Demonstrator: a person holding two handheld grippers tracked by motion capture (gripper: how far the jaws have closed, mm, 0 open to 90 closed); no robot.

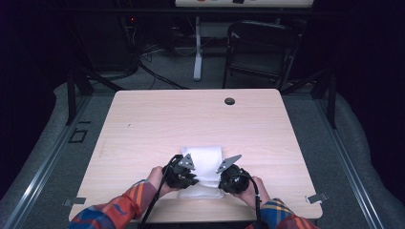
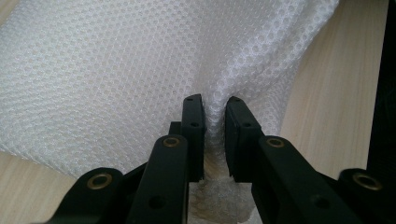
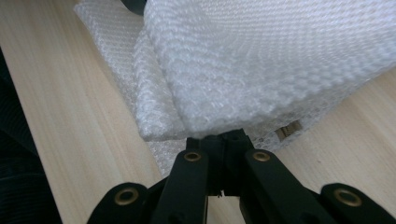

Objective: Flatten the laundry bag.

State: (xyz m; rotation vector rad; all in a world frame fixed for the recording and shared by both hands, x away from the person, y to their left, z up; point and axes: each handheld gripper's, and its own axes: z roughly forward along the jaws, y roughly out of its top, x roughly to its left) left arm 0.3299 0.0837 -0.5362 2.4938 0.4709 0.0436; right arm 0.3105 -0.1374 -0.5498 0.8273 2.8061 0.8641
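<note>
A white padded sheet (image 1: 200,160) with a bubble texture lies folded in layers near the front middle of the wooden table (image 1: 167,119). My left gripper (image 1: 188,174) is at the sheet's near left edge. In the left gripper view the sheet (image 2: 116,70) puckers into a fold, and the left gripper (image 2: 215,116) is shut on it. My right gripper (image 1: 224,176) is at the near right edge. In the right gripper view its jaws are closed together, and the right gripper (image 3: 224,137) is shut on the edge of the sheet's raised upper layer (image 3: 261,60). A lower layer (image 3: 149,107) lies flat.
A round cable hole (image 1: 229,101) sits near the table's far edge. Metal clips (image 1: 316,198) mark the front corners. Beyond the table stand a black chair (image 1: 260,47) and a white desk leg (image 1: 197,52) on a dark floor with cables.
</note>
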